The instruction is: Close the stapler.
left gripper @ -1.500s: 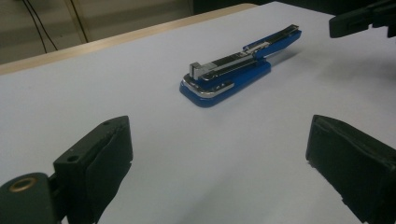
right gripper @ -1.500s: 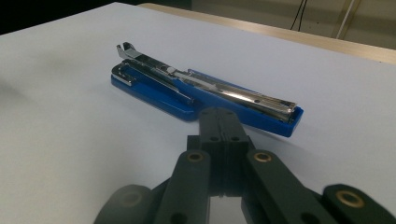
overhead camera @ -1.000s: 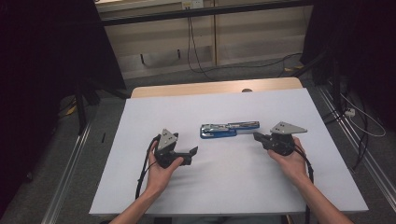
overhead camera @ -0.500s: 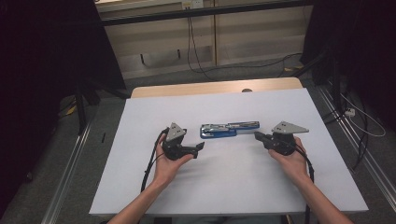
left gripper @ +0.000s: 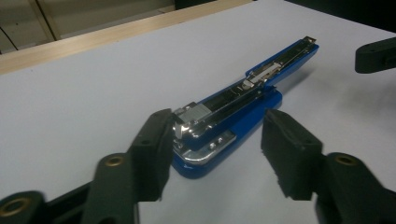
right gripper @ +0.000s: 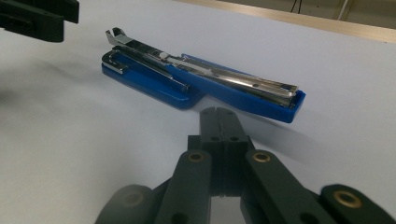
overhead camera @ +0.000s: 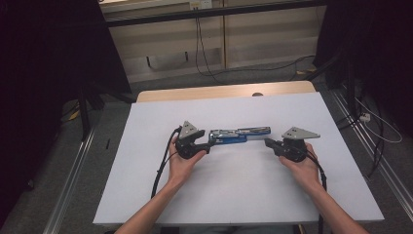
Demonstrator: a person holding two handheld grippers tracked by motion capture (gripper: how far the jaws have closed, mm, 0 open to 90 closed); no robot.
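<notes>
The blue stapler (overhead camera: 238,135) lies swung open and flat on the white counter (overhead camera: 146,195), stretched lengthwise between the two grippers. The left hand-held gripper (left gripper: 215,149) has its jaws spread wide, one on either side of the stapler's near end, where the metal head and anvil plate sit just ahead of the gap; whether either pad touches the stapler cannot be told. The right hand-held gripper (right gripper: 218,114) has its jaws pressed together on nothing and points at the stapler's other end, which lies just ahead of the tips, apart from them.
</notes>
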